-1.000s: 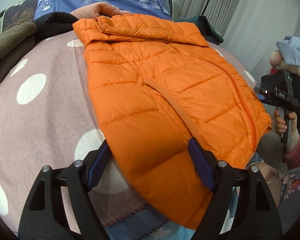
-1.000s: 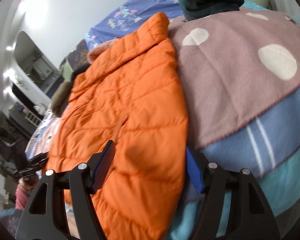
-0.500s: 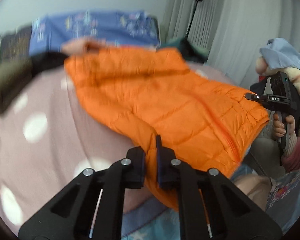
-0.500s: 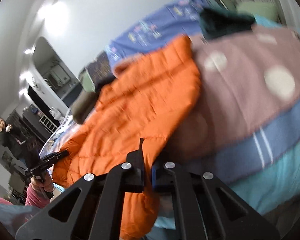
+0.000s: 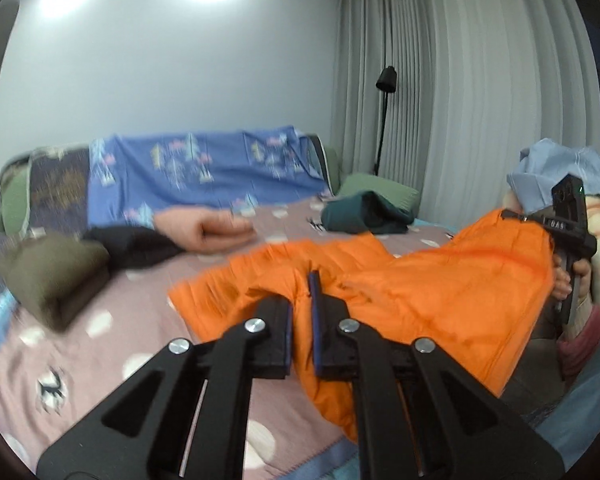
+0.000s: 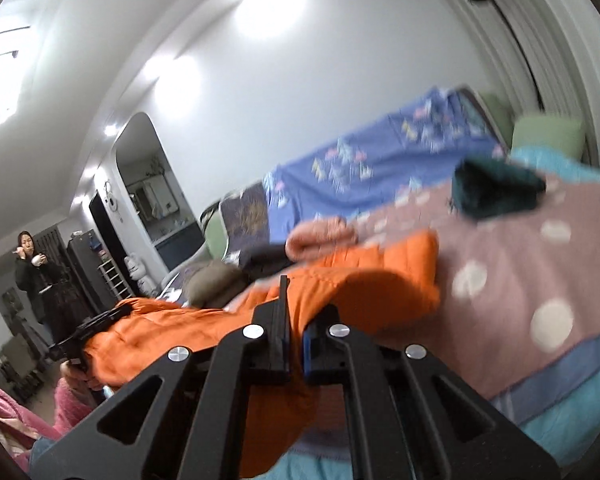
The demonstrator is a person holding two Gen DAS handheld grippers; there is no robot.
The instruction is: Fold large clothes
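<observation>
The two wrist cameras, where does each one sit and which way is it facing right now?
Left wrist view: sits on the left tool, looking roughly level across the bed to the curtains; its fingers are shut on the orange puffer jacket, and the right tool in a hand shows at the right edge.
Right wrist view: sits on the right tool, facing across the bed toward a doorway; also shut on the jacket, with the left tool at the left.
Shared: jacket, polka-dot blanket, blue tree-print sheet, dark green folded garment.
</observation>
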